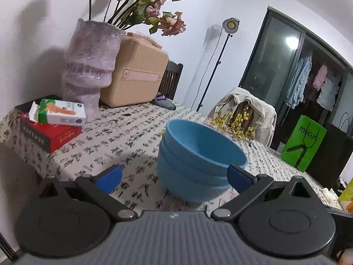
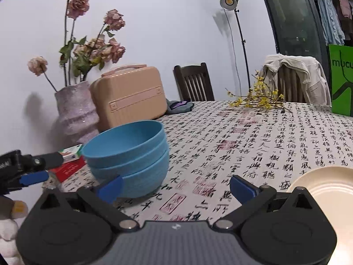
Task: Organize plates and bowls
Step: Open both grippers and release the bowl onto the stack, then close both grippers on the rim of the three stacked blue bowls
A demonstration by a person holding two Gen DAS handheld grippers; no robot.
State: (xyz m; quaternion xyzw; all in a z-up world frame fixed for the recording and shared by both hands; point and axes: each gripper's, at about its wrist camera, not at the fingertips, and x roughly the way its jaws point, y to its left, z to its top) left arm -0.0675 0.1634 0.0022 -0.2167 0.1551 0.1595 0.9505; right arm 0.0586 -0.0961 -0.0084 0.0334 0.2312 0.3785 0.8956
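Stack of three matte blue plastic-looking bowls (image 1: 198, 159), just ahead of the wide-open, empty left gripper (image 1: 175, 177): probably light, rigid; grip rim.

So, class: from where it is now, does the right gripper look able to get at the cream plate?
Probably yes. The right gripper is open and empty, and the cream plate lies just to its right on the tablecloth with nothing on it. The stacked blue bowls sit on the opposite side.
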